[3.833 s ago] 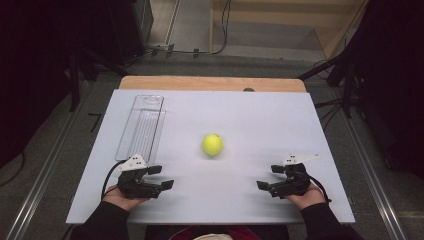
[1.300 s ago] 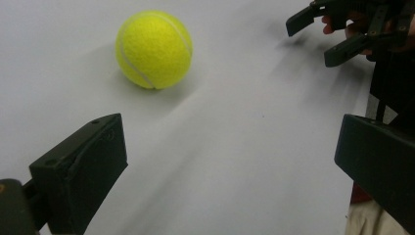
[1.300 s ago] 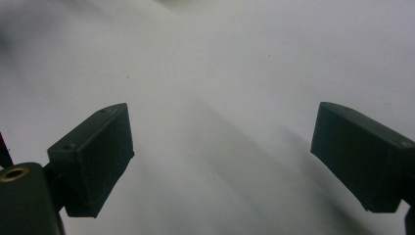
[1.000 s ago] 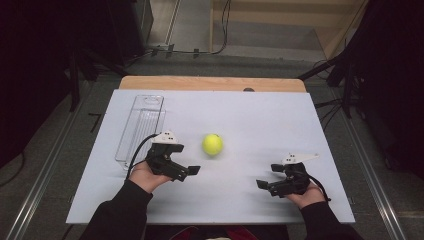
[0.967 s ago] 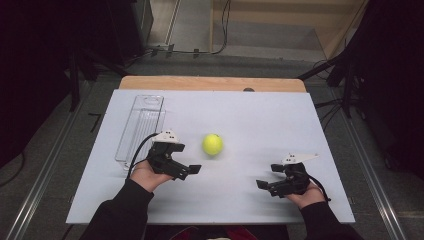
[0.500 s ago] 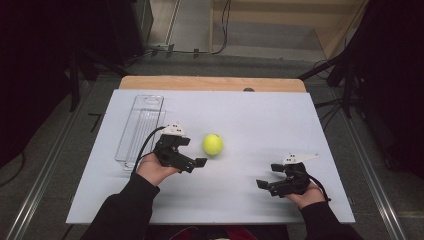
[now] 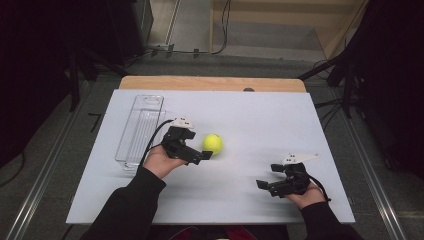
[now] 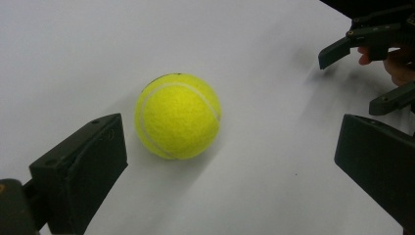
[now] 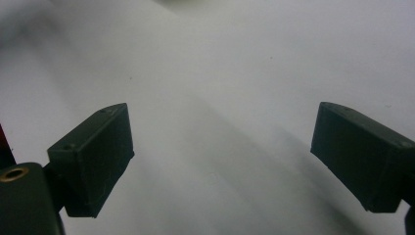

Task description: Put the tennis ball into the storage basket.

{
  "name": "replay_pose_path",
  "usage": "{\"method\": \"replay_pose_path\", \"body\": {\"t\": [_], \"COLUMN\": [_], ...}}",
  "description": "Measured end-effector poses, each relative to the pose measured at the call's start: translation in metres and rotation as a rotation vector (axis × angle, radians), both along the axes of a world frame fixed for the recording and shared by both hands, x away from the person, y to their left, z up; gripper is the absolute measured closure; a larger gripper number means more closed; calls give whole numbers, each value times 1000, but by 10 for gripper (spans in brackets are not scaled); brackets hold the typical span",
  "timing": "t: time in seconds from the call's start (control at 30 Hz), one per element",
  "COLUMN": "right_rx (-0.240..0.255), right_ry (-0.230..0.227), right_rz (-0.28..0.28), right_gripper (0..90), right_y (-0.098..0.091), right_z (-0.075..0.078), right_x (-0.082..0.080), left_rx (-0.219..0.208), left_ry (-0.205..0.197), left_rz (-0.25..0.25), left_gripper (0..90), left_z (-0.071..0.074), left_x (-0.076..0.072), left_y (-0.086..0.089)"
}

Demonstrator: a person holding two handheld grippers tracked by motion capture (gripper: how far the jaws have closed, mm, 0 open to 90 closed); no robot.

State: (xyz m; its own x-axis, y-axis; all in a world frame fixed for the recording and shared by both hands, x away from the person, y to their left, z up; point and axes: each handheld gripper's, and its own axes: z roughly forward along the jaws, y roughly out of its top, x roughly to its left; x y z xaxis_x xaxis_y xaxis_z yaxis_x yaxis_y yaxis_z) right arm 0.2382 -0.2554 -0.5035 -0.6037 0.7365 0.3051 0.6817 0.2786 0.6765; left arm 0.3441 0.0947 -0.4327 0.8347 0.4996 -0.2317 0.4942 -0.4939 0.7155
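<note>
Left gripper (image 7: 200, 152), jaws wide, nears the tennis ball (image 7: 212, 144) mid-frame: light, fuzzy, rolls easily; pinch its middle. Right gripper (image 7: 269, 177) idles open.

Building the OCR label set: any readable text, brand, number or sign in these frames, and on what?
None readable.
Tennis ball: white seam line, no brand print on the face that shows; a dark patch at its top edge is too small to tell.
Left gripper, right gripper: plain black jaws, no markings.
Clear tray: no label seen.
White table: no print.
</note>
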Motion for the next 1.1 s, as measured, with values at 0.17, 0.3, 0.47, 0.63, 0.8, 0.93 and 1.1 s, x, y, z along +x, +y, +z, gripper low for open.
{"method": "replay_pose_path", "body": {"t": [0.17, 0.3, 0.47, 0.63, 0.8, 0.93, 1.1], "right_rx": [-1, -4, -4, -4, -6, -7, -6], "right_ry": [-2, -1, -2, -1, 1, 1, 0], "right_rz": [4, 4, 4, 3, 3, 4, 7], "right_gripper": [70, 70, 70, 70, 70, 69, 70], "right_y": [0, 0, 0, 0, 0, 1, 2], "right_z": [0, 0, 0, 0, 0, -1, -1], "right_x": [0, 0, 0, 0, 0, 0, 0], "left_rx": [-11, -9, -4, -8, 4, 6, -7], "left_ry": [0, 3, -4, -5, -9, -5, -11], "left_rz": [6, 11, 11, 12, 13, 7, 2], "left_gripper": [0, 0, 0, 0, 0, 0, 0], "left_z": [0, -1, 0, -2, -4, -3, -3], "left_x": [7, 12, 19, 25, 31, 38, 44], "left_y": [-3, -4, -10, -14, -19, -25, -33]}}
